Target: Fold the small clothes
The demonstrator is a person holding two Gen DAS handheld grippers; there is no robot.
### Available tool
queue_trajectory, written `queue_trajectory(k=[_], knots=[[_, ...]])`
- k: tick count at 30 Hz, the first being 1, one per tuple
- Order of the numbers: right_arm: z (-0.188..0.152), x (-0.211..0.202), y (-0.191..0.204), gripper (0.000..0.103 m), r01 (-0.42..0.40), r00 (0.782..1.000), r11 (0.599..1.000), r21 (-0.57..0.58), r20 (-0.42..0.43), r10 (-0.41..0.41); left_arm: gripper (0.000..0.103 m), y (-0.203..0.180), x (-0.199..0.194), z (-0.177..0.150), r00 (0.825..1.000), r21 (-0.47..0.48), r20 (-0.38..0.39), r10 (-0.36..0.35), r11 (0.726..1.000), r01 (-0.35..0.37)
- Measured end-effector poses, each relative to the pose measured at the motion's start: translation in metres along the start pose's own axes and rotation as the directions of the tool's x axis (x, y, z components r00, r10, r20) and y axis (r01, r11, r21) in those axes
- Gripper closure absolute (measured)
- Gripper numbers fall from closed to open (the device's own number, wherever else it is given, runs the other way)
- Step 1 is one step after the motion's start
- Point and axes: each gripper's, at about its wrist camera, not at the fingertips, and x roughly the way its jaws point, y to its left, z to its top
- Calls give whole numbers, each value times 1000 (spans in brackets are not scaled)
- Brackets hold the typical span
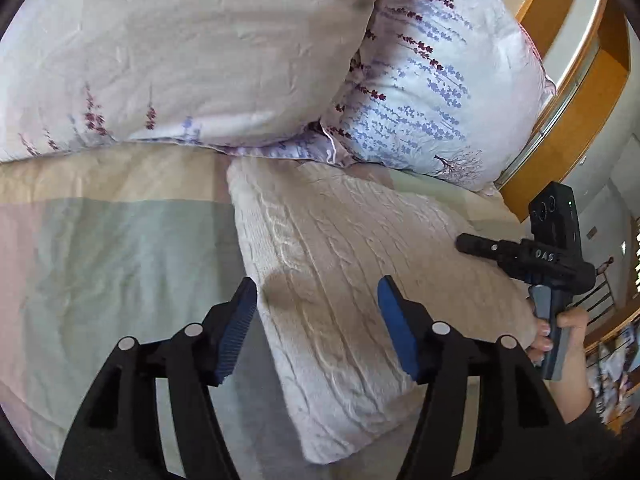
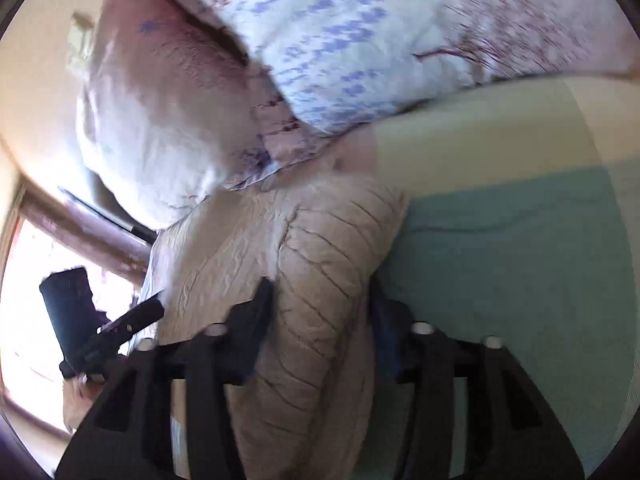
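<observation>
A cream cable-knit sweater (image 1: 340, 264) lies folded on the bed. My left gripper (image 1: 316, 300) is open and empty, hovering just above the sweater's near left part. My right gripper (image 2: 320, 300) is open, its jaws standing on either side of a raised fold of the sweater (image 2: 320, 248). The right gripper also shows in the left wrist view (image 1: 464, 242), held by a hand at the sweater's right edge. The left gripper shows at the left edge of the right wrist view (image 2: 156, 306). The right wrist view is blurred.
The bed cover (image 1: 120, 248) has pastel green, pink and beige blocks. Two large floral pillows (image 1: 180, 52) (image 1: 440, 80) lie beyond the sweater. A wooden frame (image 1: 580, 92) stands at the right, a window (image 2: 36, 272) on the other side.
</observation>
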Motion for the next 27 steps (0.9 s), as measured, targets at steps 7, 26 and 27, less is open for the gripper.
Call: queue_trajectory(k=[7, 26, 27], knots=[[8, -12, -15, 94, -78, 996, 995, 66, 57, 75, 10, -16, -46, -31, 986, 69, 115, 116, 990, -125], [-142, -81, 66, 1, 429, 873, 896, -116, 309, -378, 2, -33, -3, -101, 921, 51, -55, 386, 922, -384], [-145, -73, 67, 1, 445, 873, 886, -129, 285, -396, 2, -34, -2, -102, 916, 66, -60, 396, 917, -392]])
